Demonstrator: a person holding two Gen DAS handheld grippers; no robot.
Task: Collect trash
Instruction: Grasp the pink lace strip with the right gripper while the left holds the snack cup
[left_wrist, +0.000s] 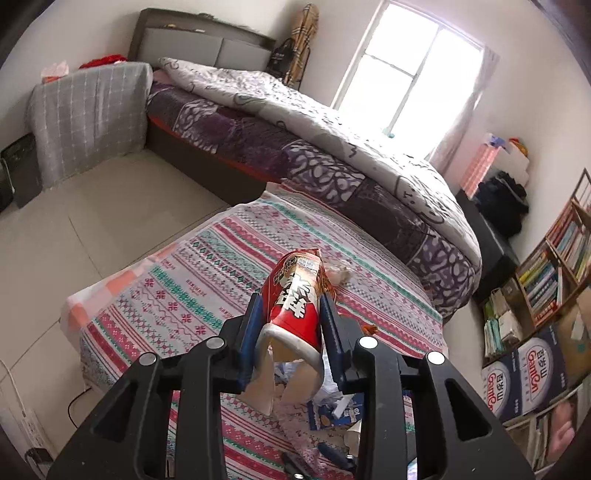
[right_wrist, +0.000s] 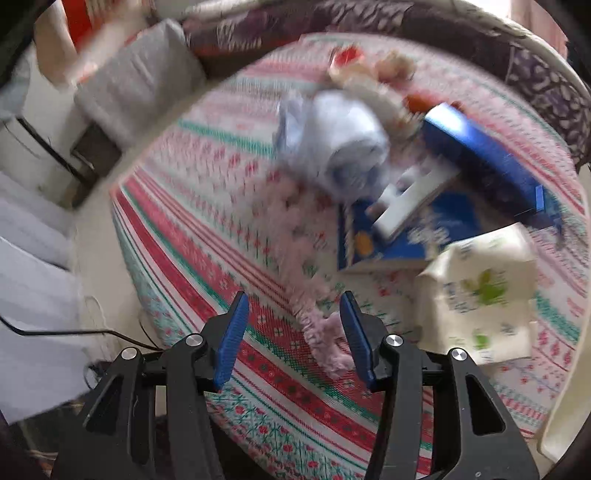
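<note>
- Red-and-white instant-noodle cup, crushed, lid flap hanging off its mouth, sits centre of the left wrist view, clamped between the blue pads of the left gripper; jaws closed on it, cup lifted clear of the table.
- Patterned tablecloth in red, green and white covers the table below; a small crumpled tissue wad lies on it just past the cup, toward the bed.
- Right gripper, lower centre of the right wrist view, is empty, jaws spread wide, hovering over the cloth; view is motion-blurred.
- A pinkish fuzzy strip, maybe a plastic bag or a rag, runs up between the right jaws; cannot tell whether it touches them.
- Trash left on the table, upper middle to right of the right wrist view: a pale blue crumpled bag, a torn blue carton with a white piece on it, another blue box, a white tissue packet with green leaf print, plus small scraps near the top edge, too blurred to name.
- No bin or trash bag clearly in view.
- Progress, as a judgement: early. One item in hand and not yet dropped anywhere; most of the pile still to pick.
</note>
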